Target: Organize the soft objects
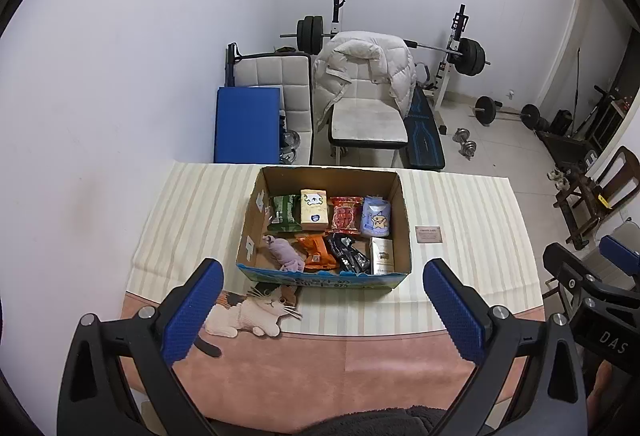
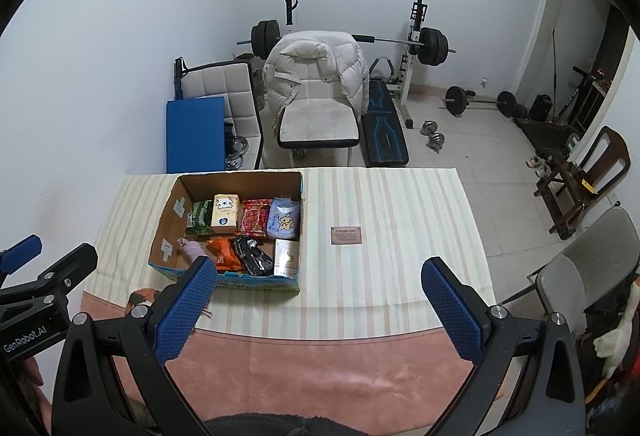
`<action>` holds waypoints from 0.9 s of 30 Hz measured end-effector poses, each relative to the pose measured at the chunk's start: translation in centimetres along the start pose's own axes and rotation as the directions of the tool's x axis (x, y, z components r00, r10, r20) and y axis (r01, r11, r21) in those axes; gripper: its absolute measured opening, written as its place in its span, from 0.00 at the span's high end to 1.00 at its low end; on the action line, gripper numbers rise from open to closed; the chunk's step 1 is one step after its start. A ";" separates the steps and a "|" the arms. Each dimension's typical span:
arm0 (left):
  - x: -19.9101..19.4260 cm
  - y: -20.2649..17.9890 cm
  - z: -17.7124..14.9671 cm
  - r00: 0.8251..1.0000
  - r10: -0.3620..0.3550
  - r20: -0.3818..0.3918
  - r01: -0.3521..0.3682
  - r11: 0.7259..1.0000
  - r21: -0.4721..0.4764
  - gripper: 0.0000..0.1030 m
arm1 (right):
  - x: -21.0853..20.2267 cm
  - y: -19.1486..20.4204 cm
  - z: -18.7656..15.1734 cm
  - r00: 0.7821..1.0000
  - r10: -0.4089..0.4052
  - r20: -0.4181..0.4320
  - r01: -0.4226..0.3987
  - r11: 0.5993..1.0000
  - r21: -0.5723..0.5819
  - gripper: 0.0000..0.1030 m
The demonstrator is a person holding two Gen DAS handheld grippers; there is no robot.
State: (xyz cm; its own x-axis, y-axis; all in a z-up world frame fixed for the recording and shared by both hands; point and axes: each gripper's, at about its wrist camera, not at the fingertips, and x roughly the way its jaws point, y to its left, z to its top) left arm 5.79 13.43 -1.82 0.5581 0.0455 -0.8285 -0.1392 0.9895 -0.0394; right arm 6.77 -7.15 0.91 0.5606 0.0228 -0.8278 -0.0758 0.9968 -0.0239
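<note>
Two grippers, both spread apart and holding nothing: left gripper (image 1: pixel 322 306), right gripper (image 2: pixel 320 306) | cardboard box (image 1: pixel 403 232) frame center on striped tablecloth (image 1: pixel 472 244), filled with snack packets and a purple plush (image 1: pixel 285 253) | cat plush (image 1: pixel 256 310) lower left, touching the box front.

Plain white walls (image 1: pixel 140 36) meet in a corner above a pale tiled floor (image 1: pixel 496 148). There's a barbell rack (image 1: pixel 456 44) at the back, a white puffer jacket (image 1: pixel 360 68) draped over a chair, and a striped tablecloth (image 2: pixel 400 204) up front.
</note>
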 end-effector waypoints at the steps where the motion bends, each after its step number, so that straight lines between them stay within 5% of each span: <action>1: 0.0 0.0 0.0 1.000 -0.001 0.001 0.001 1.000 0.000 0.00 | -0.1 0.0 0.0 1.000 -0.003 0.003 0.003 1.000 0.001 0.00; 27: -0.4 -0.3 0.7 1.000 -0.006 0.023 0.005 1.000 0.012 0.00 | -1.3 -0.2 0.2 0.998 -0.045 0.039 0.045 0.999 0.017 0.00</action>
State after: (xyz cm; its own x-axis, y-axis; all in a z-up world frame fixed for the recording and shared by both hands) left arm 6.14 13.16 -1.10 0.5772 0.0432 -0.8155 -0.1261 0.9913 -0.0368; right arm 6.24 -7.40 2.16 0.5949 -0.0194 -0.8035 -0.0365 0.9980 -0.0511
